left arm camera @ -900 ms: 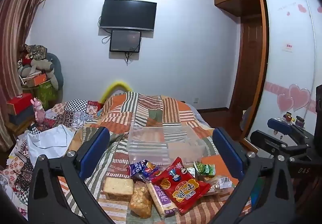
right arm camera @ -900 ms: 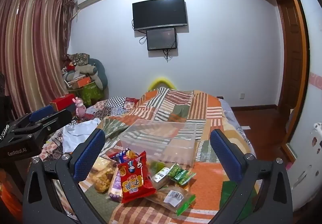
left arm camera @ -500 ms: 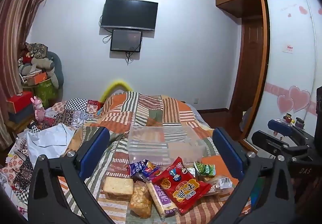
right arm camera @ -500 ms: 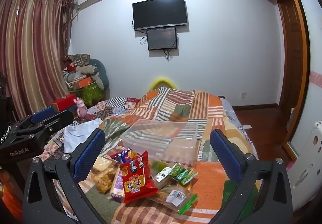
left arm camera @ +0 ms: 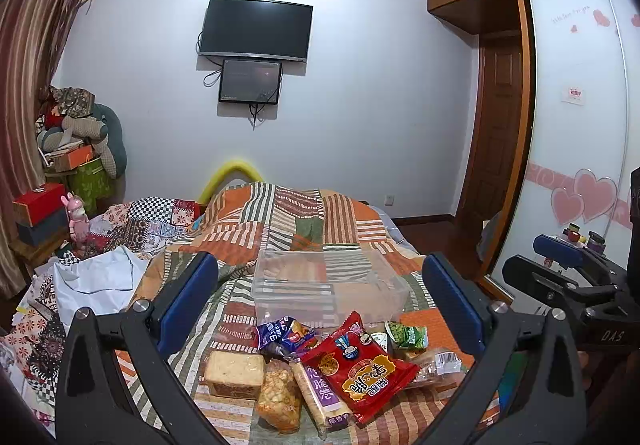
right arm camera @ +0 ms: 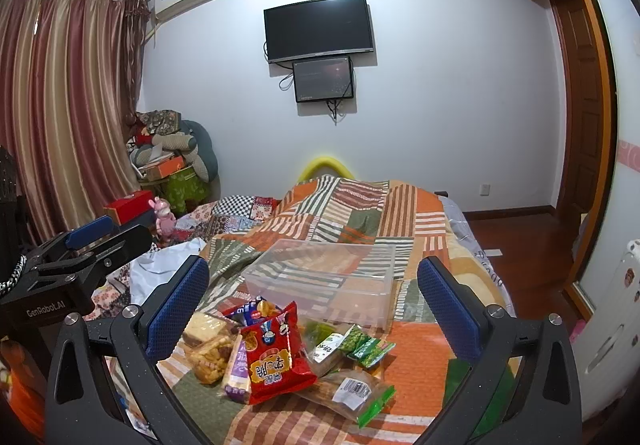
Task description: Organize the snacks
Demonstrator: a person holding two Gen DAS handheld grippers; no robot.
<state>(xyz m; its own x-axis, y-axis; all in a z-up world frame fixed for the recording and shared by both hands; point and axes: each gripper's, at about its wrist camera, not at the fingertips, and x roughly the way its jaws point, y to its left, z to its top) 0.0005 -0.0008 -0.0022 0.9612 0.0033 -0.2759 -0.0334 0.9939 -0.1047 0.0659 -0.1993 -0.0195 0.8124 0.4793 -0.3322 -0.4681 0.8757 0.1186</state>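
A pile of snacks lies on the patchwork bed in front of a clear plastic bin [left arm camera: 326, 287] [right arm camera: 324, 277]. The pile holds a red bag [left arm camera: 358, 367] [right arm camera: 274, 359], a purple-labelled cracker pack [left arm camera: 322, 391], a cake slice [left arm camera: 235, 369], a fried-snack bag [left arm camera: 279, 397], green packets [left arm camera: 408, 337] [right arm camera: 366, 345] and a blue packet [left arm camera: 280, 333]. My left gripper [left arm camera: 320, 309] is open and empty, hovering above and in front of the pile. My right gripper [right arm camera: 312, 305] is open and empty, likewise above the pile. Each gripper shows at the other view's edge.
A white cloth [left arm camera: 96, 281] and patterned bedding lie left of the snacks. Boxes, cushions and a pink toy [left arm camera: 78, 219] stand at the left wall. A wardrobe with heart stickers [left arm camera: 576, 149] and a doorway are at the right. A TV [left arm camera: 256, 29] hangs ahead.
Both grippers have shifted slightly, so the snack pile sits a little differently in each view. Both stay open and nothing on the bed has moved.
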